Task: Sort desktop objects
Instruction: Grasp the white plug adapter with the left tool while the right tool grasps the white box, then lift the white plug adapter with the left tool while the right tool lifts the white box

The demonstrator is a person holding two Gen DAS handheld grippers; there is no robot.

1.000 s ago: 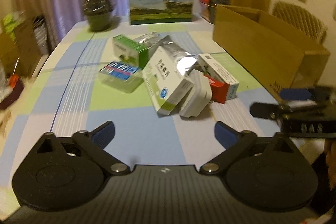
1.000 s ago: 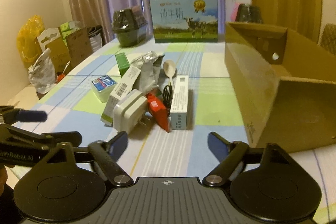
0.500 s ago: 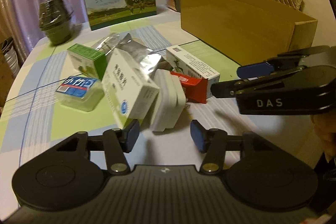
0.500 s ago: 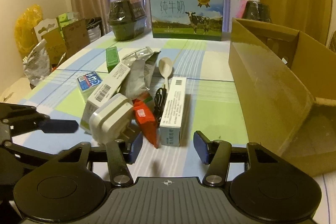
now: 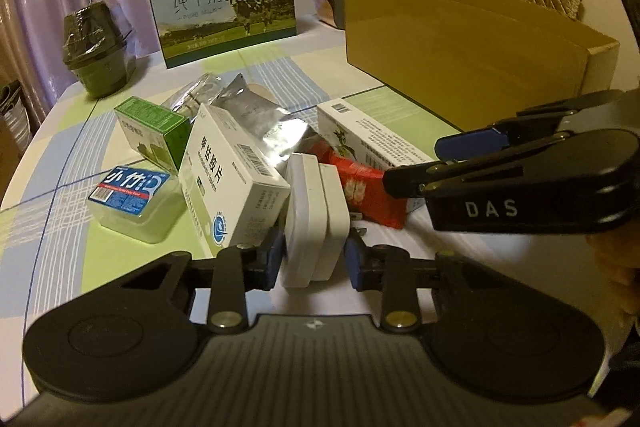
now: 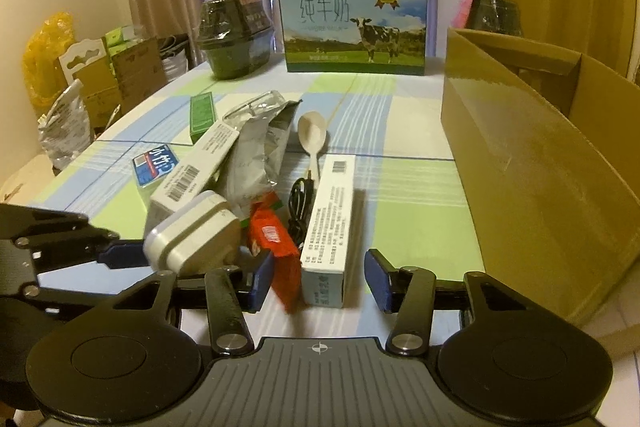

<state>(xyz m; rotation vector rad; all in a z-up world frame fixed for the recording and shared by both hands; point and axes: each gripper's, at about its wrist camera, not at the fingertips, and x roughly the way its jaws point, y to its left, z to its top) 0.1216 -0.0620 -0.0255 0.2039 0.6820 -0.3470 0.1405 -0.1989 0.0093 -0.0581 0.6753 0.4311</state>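
From the left wrist camera, the left gripper point(image 5: 314, 261) has its blue pads on either side of the white power adapter point(image 5: 314, 223), which stands on edge at the near side of the tabletop point(image 5: 56, 243); the pads press its two flat faces, so the jaws are narrowed onto it. A white medicine box point(image 5: 230, 175) leans against the adapter's left face, with a clear tub with a blue label point(image 5: 132, 201) and a green box point(image 5: 154, 131) further left. A red packet point(image 5: 366, 189) and a long white carton point(image 5: 374, 143) lie just right of the adapter, and a silver foil pouch point(image 5: 256, 119) sits behind the pile. The right gripper point(image 5: 416, 163) reaches in from the right edge above the red packet, its fingers apart. A cardboard box point(image 5: 460, 55) stands along the far right side

From the right wrist camera, the right gripper point(image 6: 316, 281) is held wide open, its pads flanking the near ends of the red packet point(image 6: 276, 247) and the long white carton point(image 6: 330, 223) without touching either. The white power adapter point(image 6: 194, 233) sits left of them, gripped by the left gripper point(image 6: 120, 255) coming from the left edge. A black cable point(image 6: 300, 205) and a white spoon point(image 6: 312, 139) lie behind, toward the middle of the tabletop point(image 6: 408, 211). The cardboard box point(image 6: 540, 167) fills the right side
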